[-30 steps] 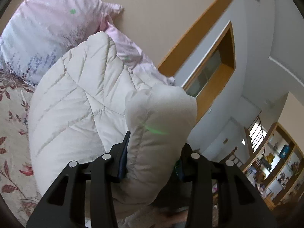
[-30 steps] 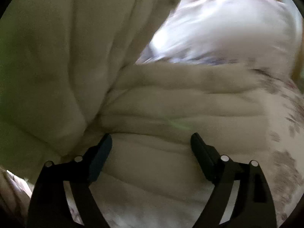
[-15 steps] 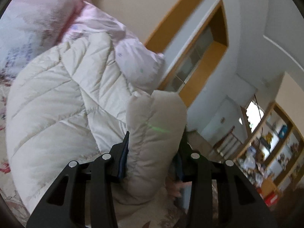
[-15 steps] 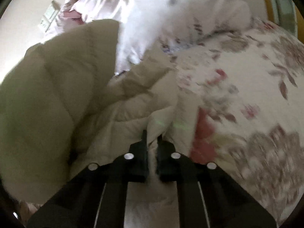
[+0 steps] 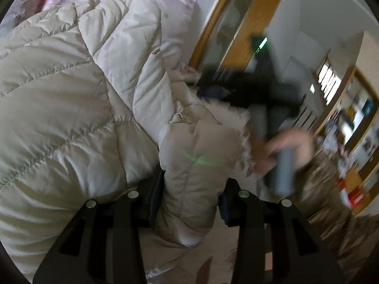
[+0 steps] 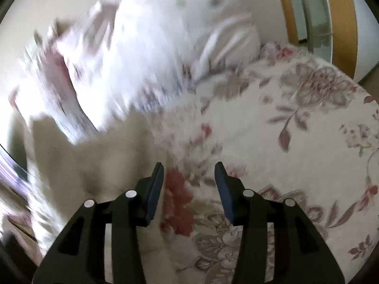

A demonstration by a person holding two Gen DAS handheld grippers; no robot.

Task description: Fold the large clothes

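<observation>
Bed (image 6: 296,123): floral-print cover, cream ground with red and grey blooms. Fills the right and lower part of the right wrist view. Its far edge curves past a wood-framed glass panel (image 6: 317,11); a strip of floor shows beyond that edge at the right.

Puffer coat (image 5: 59,108): cream, quilted in slanted channels. Bulks over the whole left half of the left wrist view. In the right wrist view a blurred cream mass (image 6: 99,161) lies at the left, just beside the jaws; its right edge meets the bed print.

Pillows (image 6: 154,47): pale pink-white, blurred by motion, at the head of the bed beyond the coat.

Left gripper (image 5: 191,191): jaws held apart by a thick folded section of the coat (image 5: 196,161) clamped between them, pads pressing both sides. A green light streak falls on that fold.

Right gripper (image 6: 189,189): jaws moderately parted, nothing between them, only bed print below. Also seen blurred from the left wrist view (image 5: 260,90), with the person's hand (image 5: 291,146) on its handle, just right of the coat's edge.

Open room: bare bed cover to the right of the coat.

Writing or labels: none legible; shelving (image 5: 355,118) too blurred.
</observation>
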